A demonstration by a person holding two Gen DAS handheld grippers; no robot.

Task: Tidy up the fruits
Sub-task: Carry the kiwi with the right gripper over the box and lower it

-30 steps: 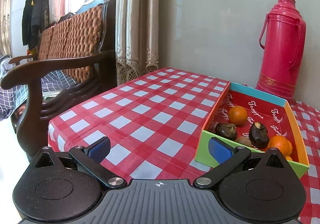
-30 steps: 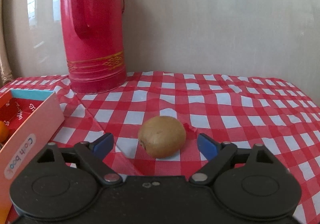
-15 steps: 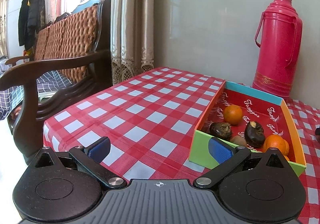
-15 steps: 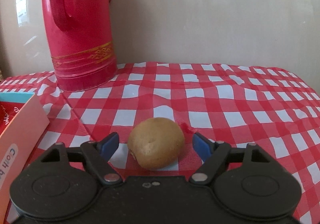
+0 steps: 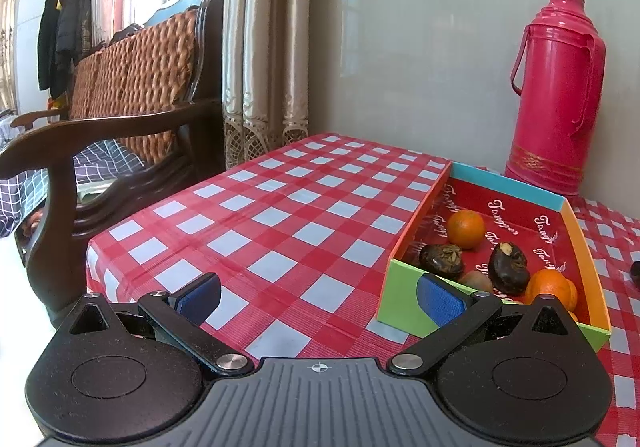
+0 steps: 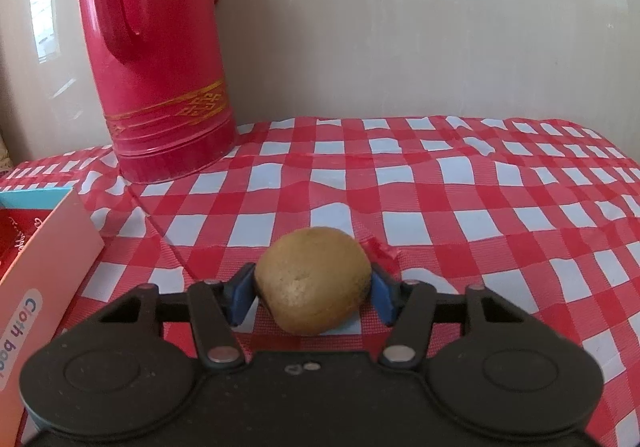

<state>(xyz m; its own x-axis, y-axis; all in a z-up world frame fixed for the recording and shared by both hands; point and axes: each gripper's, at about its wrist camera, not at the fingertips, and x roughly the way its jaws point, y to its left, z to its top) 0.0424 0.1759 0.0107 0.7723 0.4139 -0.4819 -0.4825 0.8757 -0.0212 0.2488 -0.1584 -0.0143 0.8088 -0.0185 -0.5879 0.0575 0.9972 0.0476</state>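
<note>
A brown kiwi lies on the red-and-white checked tablecloth, and my right gripper is shut on it, both blue pads against its sides. A colourful cardboard box holds two oranges, two dark fruits and a kiwi. Its outer wall shows at the left of the right wrist view. My left gripper is open and empty, low over the cloth just left of the box's near corner.
A tall red thermos stands behind the box against the wall, also in the left wrist view. A wooden wicker-backed bench stands past the table's left edge. Curtains hang behind it.
My right gripper has closed from open around the kiwi onto it. The left gripper has drifted slightly, still open.
</note>
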